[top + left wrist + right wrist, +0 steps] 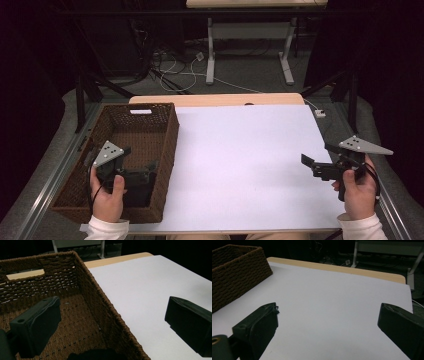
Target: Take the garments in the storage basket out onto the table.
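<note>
A brown wicker basket (169, 135) stands on the left part of the white table top (240, 165). Over its near right corner a hand holds my left gripper (150, 167), jaws wide apart with nothing between the pads. In the left gripper view (112, 303), one jaw hangs inside the basket (62, 272) and the other shows against the white top (150, 285), with the basket's right wall running between them. My right gripper (317, 154) is held low over the table's right side, open and empty. It (328, 307) looks across the bare white top (332, 282) toward the basket (237, 270).
A strip of the wooden table edge (215, 99) shows behind the white top. Farther back are the white legs of another table (210, 50) and loose cables (175, 70) on the floor. Metal rails (45, 185) run along both sides. A small white plug (320, 113) lies at the far right corner.
</note>
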The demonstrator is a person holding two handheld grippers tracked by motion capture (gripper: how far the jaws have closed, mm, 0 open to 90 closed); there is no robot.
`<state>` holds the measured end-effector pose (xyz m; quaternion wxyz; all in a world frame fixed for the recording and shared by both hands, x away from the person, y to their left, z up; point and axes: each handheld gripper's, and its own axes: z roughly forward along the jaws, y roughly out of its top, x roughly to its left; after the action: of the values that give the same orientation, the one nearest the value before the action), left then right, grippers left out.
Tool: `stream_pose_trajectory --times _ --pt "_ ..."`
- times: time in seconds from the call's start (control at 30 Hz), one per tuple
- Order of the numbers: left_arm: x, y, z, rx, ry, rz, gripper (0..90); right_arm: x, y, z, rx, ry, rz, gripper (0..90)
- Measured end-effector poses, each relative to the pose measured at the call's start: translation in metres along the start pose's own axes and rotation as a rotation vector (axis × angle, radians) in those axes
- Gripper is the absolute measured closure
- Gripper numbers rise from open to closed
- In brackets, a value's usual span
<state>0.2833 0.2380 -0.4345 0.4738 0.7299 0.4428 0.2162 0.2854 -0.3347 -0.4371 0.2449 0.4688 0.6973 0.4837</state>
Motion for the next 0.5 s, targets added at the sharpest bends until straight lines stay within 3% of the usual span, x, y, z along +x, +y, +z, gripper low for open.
stream_pose_trajectory --times 0.23,0.5 --pt "0.003 -0.005 -0.001 0.02 -0.006 -0.038 0.3 -0.008 0.0 0.001 0.004 0.0 0.006 2.4" --pt "0.011 -0.006 -0.001 0.04 0.017 -0.038 0.3 0.001 -0.001 0.004 0.007 0.013 -0.01 2.4"
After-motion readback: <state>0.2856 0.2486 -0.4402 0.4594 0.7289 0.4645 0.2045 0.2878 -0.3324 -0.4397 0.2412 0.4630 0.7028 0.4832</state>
